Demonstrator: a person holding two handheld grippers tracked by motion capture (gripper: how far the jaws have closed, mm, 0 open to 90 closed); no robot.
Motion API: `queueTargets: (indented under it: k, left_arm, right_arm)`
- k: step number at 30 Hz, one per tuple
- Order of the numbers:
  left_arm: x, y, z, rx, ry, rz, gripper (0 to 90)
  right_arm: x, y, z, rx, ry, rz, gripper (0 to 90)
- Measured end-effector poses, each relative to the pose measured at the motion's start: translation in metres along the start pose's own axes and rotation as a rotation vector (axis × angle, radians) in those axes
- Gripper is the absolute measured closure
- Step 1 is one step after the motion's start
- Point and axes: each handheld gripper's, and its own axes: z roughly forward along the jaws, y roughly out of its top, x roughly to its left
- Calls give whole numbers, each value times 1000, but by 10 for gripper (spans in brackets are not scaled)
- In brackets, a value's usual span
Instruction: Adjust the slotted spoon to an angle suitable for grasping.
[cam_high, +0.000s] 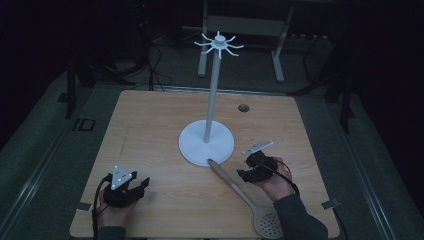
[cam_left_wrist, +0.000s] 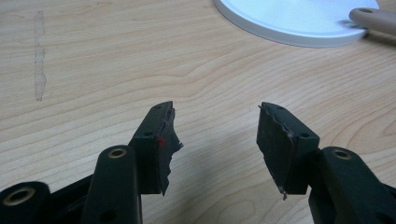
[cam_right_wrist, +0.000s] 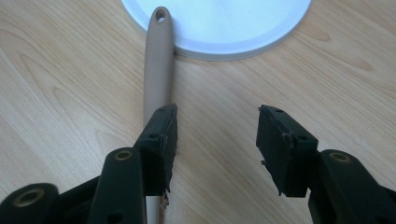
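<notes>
A light brown wooden table stood in a dark room, and a tall white stand with a round flat base sat near its middle. The stand had a thin pole going straight up, and a ring of little hooks spread out at the top. A long tan slotted spoon with a holey round bowl lay flat on the table, toward the person's right. The tip of its handle, which had a small hole in it, touched the edge of the white base, and the bowl end was close to the near edge of the table. The black left gripper sat low over the table near the front left corner, held by a hand. Its jaws were wide apart with nothing between them, just bare wood. The black right gripper was held just beside the spoon's handle, on its right side. Its jaws were wide apart too, and they gripped nothing. In the right gripper view, the handle ran under one jaw, and the gap between the jaws showed bare table
</notes>
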Motion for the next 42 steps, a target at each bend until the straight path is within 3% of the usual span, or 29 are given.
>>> queueTargets:
  k: [12,26,42]
  left_arm:
    - [1,0,-1,-3,0,-1,468]
    - [1,0,-1,-5,1,-1,463]
    - [1,0,-1,-5,2,0,458]
  right_arm:
    - [7,9,13,49,36,-2,532]
    - [15,12,25,106,65,-42,629]
    - [23,12,40,193,102,-66,636]
